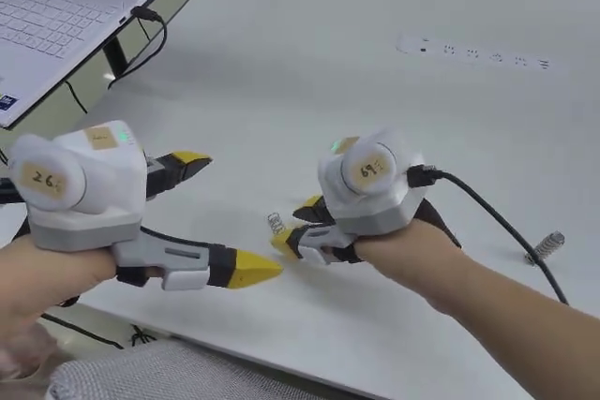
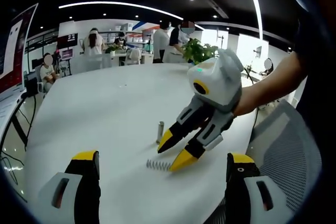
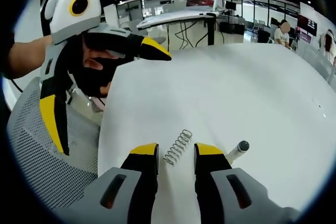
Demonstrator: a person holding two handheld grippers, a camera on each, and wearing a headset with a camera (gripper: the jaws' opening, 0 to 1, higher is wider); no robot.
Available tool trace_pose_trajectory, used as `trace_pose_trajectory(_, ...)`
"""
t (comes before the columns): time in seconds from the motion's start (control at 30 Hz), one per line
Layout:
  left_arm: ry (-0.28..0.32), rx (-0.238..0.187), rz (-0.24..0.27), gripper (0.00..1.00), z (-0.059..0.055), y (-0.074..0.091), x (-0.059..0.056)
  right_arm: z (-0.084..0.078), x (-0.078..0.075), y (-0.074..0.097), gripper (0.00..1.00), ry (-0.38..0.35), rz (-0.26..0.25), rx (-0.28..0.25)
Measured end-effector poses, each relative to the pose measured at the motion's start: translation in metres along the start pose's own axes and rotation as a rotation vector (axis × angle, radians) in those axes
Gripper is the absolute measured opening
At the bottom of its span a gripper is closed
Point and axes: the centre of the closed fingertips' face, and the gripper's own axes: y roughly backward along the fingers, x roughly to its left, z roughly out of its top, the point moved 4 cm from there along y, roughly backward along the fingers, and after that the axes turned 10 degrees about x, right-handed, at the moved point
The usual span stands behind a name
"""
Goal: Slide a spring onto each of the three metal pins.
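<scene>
the right gripper (image 3: 176, 151) has its yellow-tipped fingers (image 3: 144, 153) partly spread, one on either side of a spring (image 3: 178, 147) that lies flat on the white worktop (image 1: 328, 63). whether either finger touches the coil cannot be told. in the left gripper view the spring sits just at the lower tip of that gripper. a metal pin (image 3: 239, 149) stands upright just beside the outer side of the other finger, close to the spring but apart from it.

the left gripper (image 2: 161, 157) has its fingers (image 2: 84, 157) spread wide and holds nothing. in the head view it hovers to the left of the right gripper, with its tips pointed toward the spring and pin.

farther out, a second spring (image 1: 547, 248) lies on the worktop well to the right, near the black cable (image 1: 497, 217) running from the right gripper. a power strip (image 1: 478, 53) lies at the far side, and an open laptop (image 1: 47, 16) sits at the far left.
</scene>
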Motion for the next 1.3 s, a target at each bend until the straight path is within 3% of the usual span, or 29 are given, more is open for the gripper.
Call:
trace_pose_trajectory(0.17, 0.003, 0.007, 0.000, 0.98, -0.003, 0.000, 0.000, -0.002, 0.001, -0.002, 0.23, -0.034, 0.008, 0.007)
trace_pose_trajectory(0.37, 0.001, 0.010, -0.005, 0.98, -0.002, 0.000, -0.002, -0.007, 0.000, -0.007, 0.21, 0.008, -0.011, 0.041)
trace_pose_trajectory(0.9, 0.006, 0.012, -0.006, 0.98, -0.005, -0.001, -0.004, -0.013, 0.000, -0.012, 0.08, 0.090, -0.044, 0.050)
trace_pose_trajectory(1.03, 0.006, 0.013, -0.009, 0.98, -0.006, -0.001, -0.005, -0.013, -0.001, -0.006, 0.08, 0.122, -0.069, 0.048)
trace_pose_trajectory(1.1, 0.004, 0.014, -0.014, 0.98, -0.005, -0.003, -0.006, -0.012, 0.000, -0.002, 0.08, 0.095, -0.044, 0.029)
trace_pose_trajectory(1.3, -0.007, 0.011, -0.029, 0.98, 0.000, -0.008, -0.010, -0.017, -0.005, 0.017, 0.08, 0.079, -0.048, 0.017)
